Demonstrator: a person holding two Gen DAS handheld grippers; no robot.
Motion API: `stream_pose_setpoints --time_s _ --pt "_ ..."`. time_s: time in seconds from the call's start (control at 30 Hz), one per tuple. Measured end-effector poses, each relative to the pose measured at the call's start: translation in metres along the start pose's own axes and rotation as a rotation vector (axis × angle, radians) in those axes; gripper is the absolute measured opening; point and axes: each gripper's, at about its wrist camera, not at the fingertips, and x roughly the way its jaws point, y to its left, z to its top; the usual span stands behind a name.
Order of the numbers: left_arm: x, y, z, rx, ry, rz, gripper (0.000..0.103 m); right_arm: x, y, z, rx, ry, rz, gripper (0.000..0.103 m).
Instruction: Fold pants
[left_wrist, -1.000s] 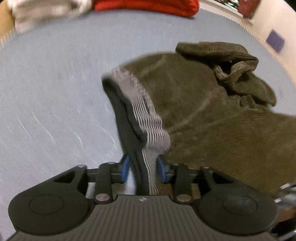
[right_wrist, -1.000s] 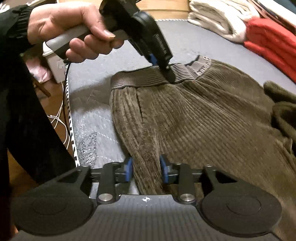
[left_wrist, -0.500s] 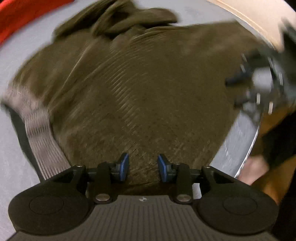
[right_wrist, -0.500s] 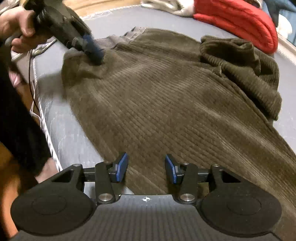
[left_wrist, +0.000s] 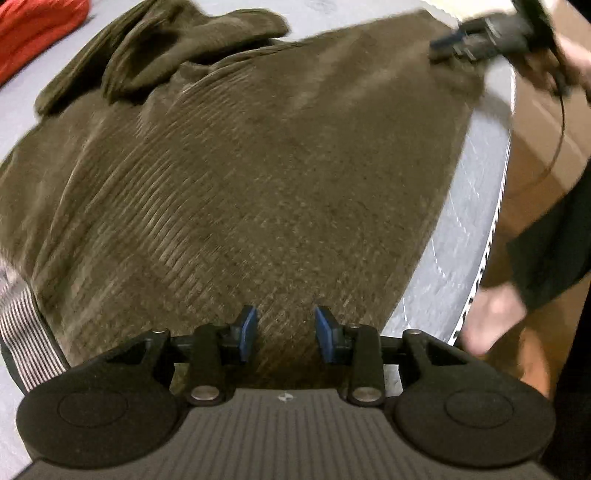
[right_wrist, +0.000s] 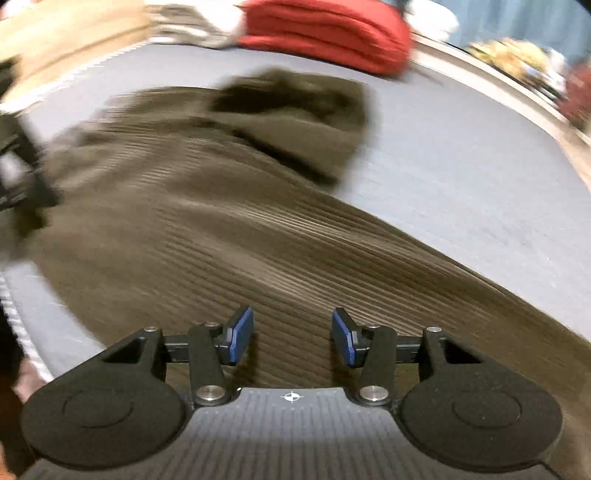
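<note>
We are working between folds: the pants (left_wrist: 258, 177) are lying doubled over lengthwise on the grey bed (right_wrist: 461, 177), one leg stacked on the other, and both tools are coming away from the cloth. Our left gripper (left_wrist: 285, 332) is hanging over the seat end of the pants with its blue pads parted and nothing pinched between them; ribbed corduroy is showing through the gap. Our right gripper (right_wrist: 292, 339) is hovering further along the leg, near the pants' long edge, and its jaws have just been opening, with no fabric caught between them. So both are released.

The pants are running the long way from the striped waistband (left_wrist: 26, 332), which is peeking out just beside the left gripper, toward the hems; that far end is out of sight. A rumpled lump of the same cloth (left_wrist: 159, 48) is sitting on the far side of the pants, toward the red folded pile (right_wrist: 325, 33).

As we are judging it, the next move is calling for that bunched part to be flattened, then a fresh grip on one end of the pants, waistband or hem, both grippers taking it at opposite edges, so the length can be carried over onto itself across the long axis.
</note>
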Motion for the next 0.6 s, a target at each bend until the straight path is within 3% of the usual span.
stream_pose_setpoints --time_s 0.1,0.17,0.3,0.37,0.47,0.6 --pt "-0.005 -0.011 0.005 0.059 -0.008 0.046 0.040 0.006 -0.079 -0.033 0.246 0.139 -0.235 0.054" --pt "-0.009 -0.020 0.012 0.075 -0.047 0.048 0.040 0.000 -0.130 -0.062 0.453 0.196 -0.310 0.054" --pt "-0.011 -0.045 0.027 0.110 -0.149 -0.021 0.040 -0.037 -0.202 -0.112 0.796 0.127 -0.437 0.057" --pt "-0.009 -0.059 0.033 0.136 -0.174 -0.051 0.041 -0.050 -0.221 -0.133 0.944 0.096 -0.476 0.059" --pt "0.003 -0.082 0.036 0.187 -0.170 -0.051 0.041 -0.056 -0.235 -0.163 1.166 0.069 -0.462 0.060" --pt "0.023 -0.094 0.035 0.223 -0.111 -0.025 0.038 -0.056 -0.228 -0.169 1.223 0.027 -0.472 0.061"
